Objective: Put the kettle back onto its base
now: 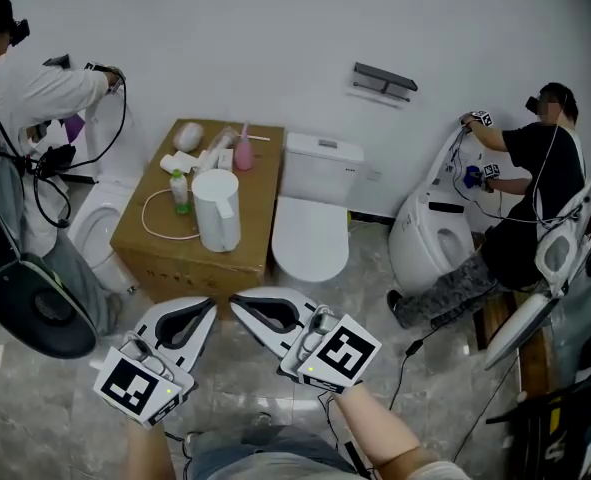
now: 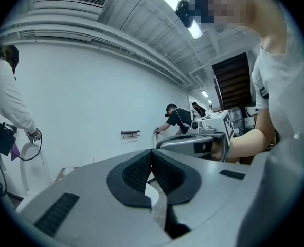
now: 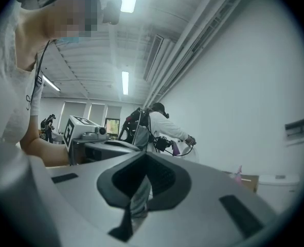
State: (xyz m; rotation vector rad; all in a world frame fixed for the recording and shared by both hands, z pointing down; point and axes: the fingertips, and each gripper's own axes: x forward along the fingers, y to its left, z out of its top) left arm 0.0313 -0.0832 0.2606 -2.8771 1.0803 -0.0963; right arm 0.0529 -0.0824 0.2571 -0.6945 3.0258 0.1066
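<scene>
We hold both grippers level and low before us, tips almost meeting. The left gripper (image 1: 209, 307) and the right gripper (image 1: 236, 300) are alike closed on nothing. The white kettle (image 1: 218, 211) stands upright near the front edge of the cardboard box (image 1: 260, 193), straight ahead and well apart from both tips, neither hand clearly nearer. Its base we cannot make out.

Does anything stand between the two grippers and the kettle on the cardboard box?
Nothing visible does. In the head view, the way from the left gripper and the right gripper to the kettle is free over the box front. A green bottle stands close beside it, toward picture-left, not in front. The base cannot be made out.
</scene>
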